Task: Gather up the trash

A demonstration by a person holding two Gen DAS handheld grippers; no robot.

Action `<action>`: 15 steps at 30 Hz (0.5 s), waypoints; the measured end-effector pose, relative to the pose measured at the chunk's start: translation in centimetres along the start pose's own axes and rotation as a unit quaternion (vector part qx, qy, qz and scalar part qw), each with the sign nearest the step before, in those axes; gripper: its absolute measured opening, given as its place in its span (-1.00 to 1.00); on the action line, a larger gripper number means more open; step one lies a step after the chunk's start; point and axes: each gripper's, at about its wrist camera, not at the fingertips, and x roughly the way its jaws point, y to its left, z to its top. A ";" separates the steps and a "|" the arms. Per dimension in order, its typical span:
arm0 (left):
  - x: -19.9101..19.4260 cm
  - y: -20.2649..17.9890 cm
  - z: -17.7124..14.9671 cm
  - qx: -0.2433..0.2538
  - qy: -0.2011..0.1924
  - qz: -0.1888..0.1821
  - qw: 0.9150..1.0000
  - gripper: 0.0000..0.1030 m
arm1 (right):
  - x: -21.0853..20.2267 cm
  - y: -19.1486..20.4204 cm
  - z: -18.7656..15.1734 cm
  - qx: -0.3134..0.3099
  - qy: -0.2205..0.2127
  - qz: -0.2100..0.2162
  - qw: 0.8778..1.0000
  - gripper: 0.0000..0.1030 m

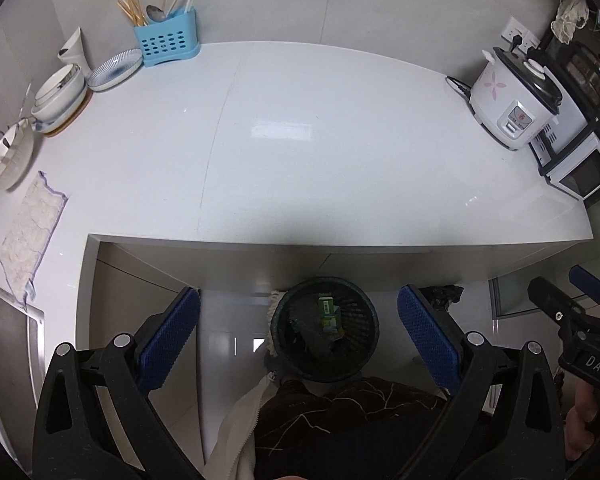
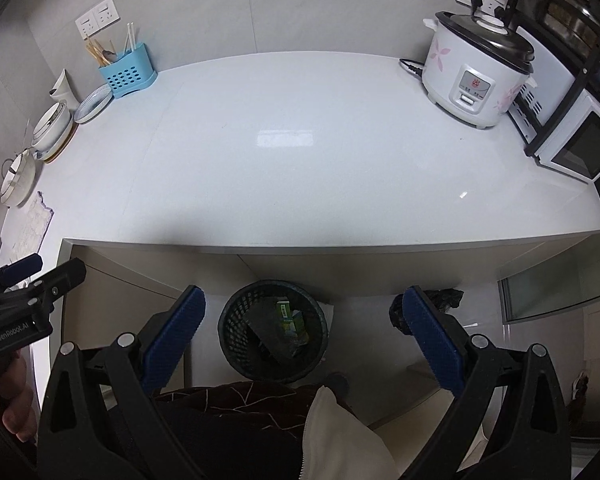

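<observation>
**Both grippers hanging open above the waste basket under the counter**

The left gripper (image 1: 298, 332) is hovering with its blue ribbed pads spread wide and nothing between them. The right gripper (image 2: 304, 334) is doing the same, jaws gaping and empty. Each is showing at the edge of the other's camera, held side by side in front of the white stone countertop (image 1: 300, 160).

Below the counter's overhang, the round black mesh waste basket (image 1: 278, 316) is standing on the pale floor, framed between the fingers in both views. A green and white drink carton (image 1: 329, 312) is lying inside it, leaning against dark trash that is too dim to name. A crumpled black plastic bag (image 2: 444, 298) is sitting on the floor just right of the basket, partly behind the right gripper's finger.

The person's dark patterned garment (image 1: 352, 412) is filling the bottom of both views.

On the counter, a white rice cooker with pink flowers and a black lid (image 2: 474, 76) is standing at the far right, just beside a white microwave oven (image 2: 580, 148) under a black rack. At the far left, a light blue perforated utensil holder (image 1: 167, 42) is holding chopsticks and a spoon, near a blue-striped plate (image 1: 114, 70) and stacked white bowls (image 1: 60, 94). A pale dishcloth with a purple edge (image 1: 30, 236) is lying flat near the left edge.
</observation>
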 end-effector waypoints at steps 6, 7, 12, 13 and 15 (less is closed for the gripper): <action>0.1 -0.1 0.1 0.004 0.000 0.000 1.000 0.88 | -0.1 0.0 0.2 0.001 -0.002 -0.003 1.000 0.85; 0.2 -0.2 0.1 0.004 0.000 0.001 1.000 0.88 | -0.1 -0.1 0.2 0.001 0.000 -0.002 1.000 0.85; 0.1 -0.2 0.1 0.003 0.001 0.004 1.000 0.88 | 0.2 -0.2 0.3 0.002 0.005 0.001 1.000 0.85; 0.1 -0.3 0.1 0.003 0.001 0.004 1.000 0.88 | 0.3 -0.2 0.2 0.002 0.006 0.002 1.000 0.85; 0.2 -0.3 0.1 0.004 0.002 0.005 1.000 0.88 | 0.4 -0.2 0.2 0.002 0.008 0.002 1.000 0.84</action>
